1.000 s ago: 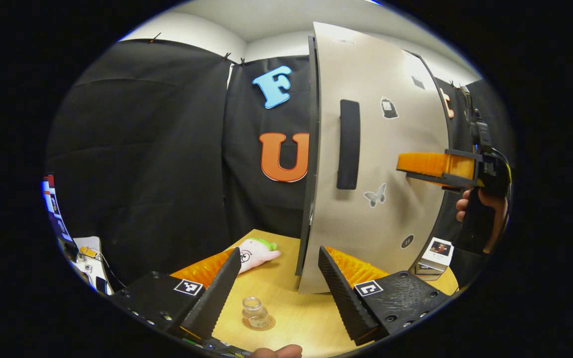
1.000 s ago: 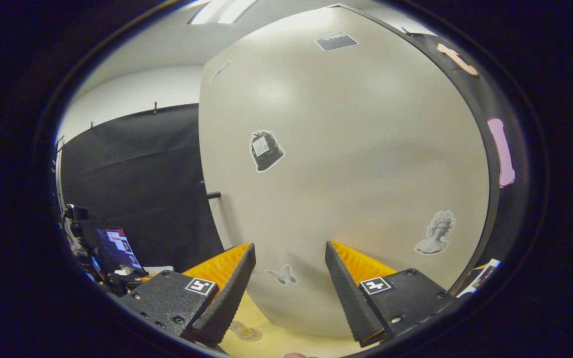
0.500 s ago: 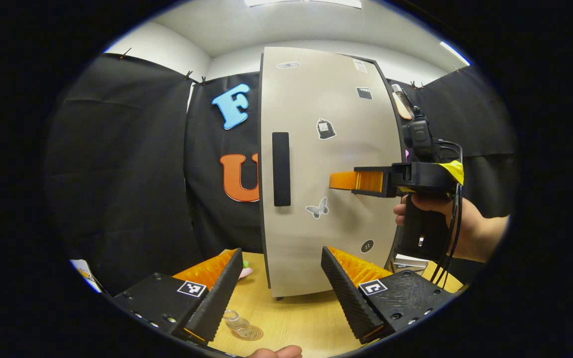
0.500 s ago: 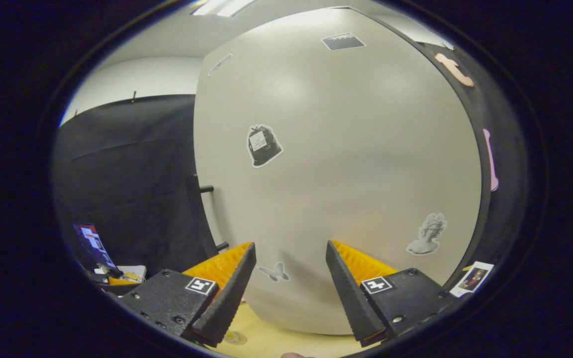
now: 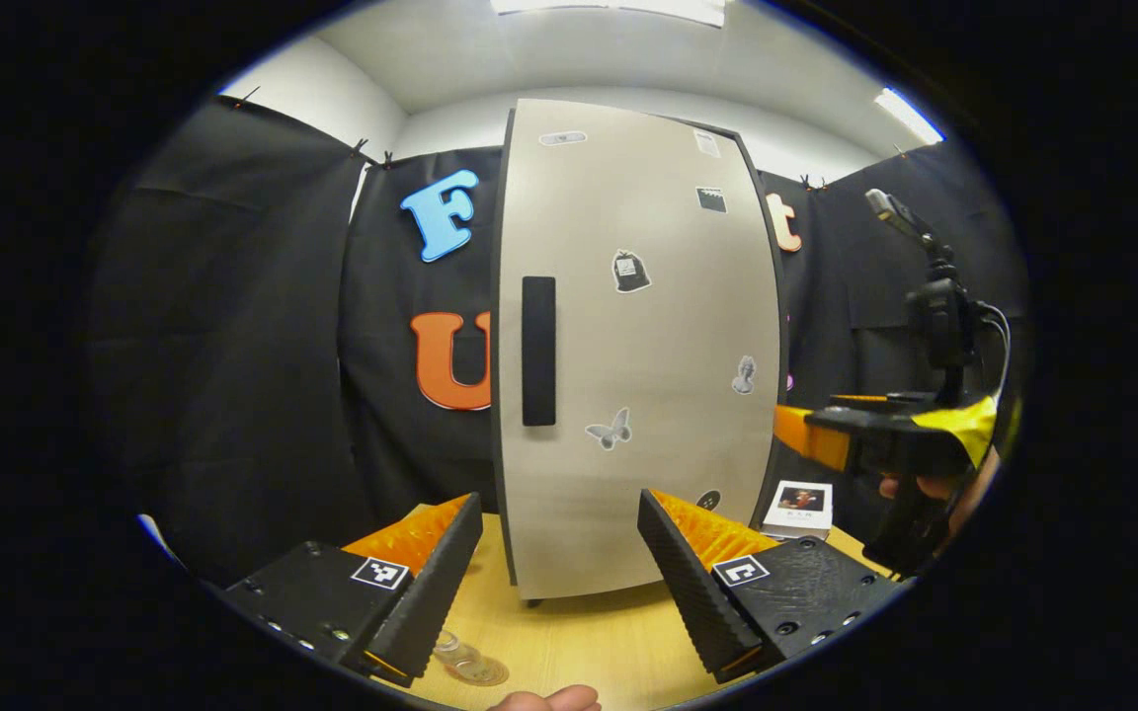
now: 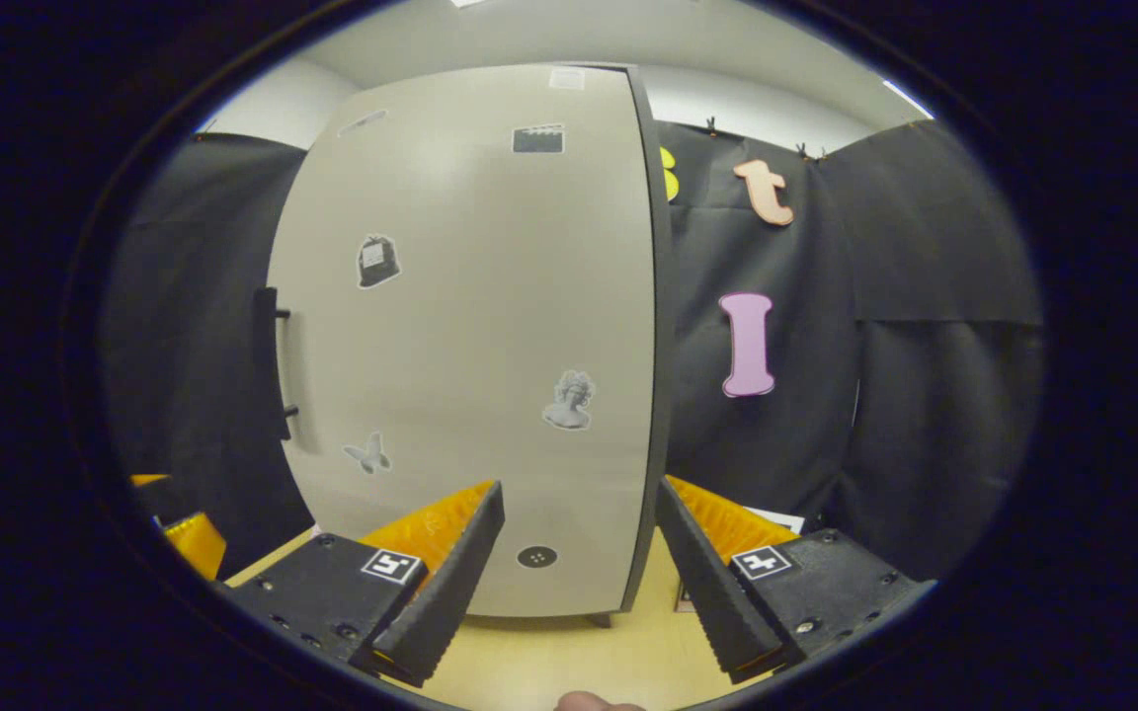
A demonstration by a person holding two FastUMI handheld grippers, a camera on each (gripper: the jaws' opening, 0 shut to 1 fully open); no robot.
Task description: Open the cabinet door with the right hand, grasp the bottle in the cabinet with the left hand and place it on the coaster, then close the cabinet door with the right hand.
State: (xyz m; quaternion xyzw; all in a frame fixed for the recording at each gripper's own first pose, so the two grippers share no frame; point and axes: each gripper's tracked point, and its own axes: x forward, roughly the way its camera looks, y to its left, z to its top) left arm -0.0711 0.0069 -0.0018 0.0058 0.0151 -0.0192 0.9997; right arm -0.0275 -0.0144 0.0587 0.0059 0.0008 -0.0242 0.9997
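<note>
The beige cabinet door (image 5: 648, 346) stands shut, its black handle (image 5: 538, 351) on its left side. A small clear bottle (image 5: 448, 646) rests on a round coaster (image 5: 478, 672) on the wooden table, partly hidden behind my left gripper's left finger. My left gripper (image 5: 557, 496) is open and holds nothing, a short way in front of the cabinet. In the right gripper view the shut door (image 6: 470, 336) and its handle (image 6: 266, 360) face me. My right gripper (image 6: 579, 484) is open, apart from the door. In the left gripper view that right gripper (image 5: 831, 441) shows at the right, held by a hand.
A small white card box (image 5: 798, 506) stands on the table (image 5: 589, 642) just right of the cabinet. Black cloth walls close in behind and on both sides. A fingertip (image 5: 544, 699) shows at the bottom edge.
The door has swung from ajar to fully shut. The right gripper has drawn back off the door and moved right and lower. The left gripper has pulled back, and the bottle has slid behind its finger.
</note>
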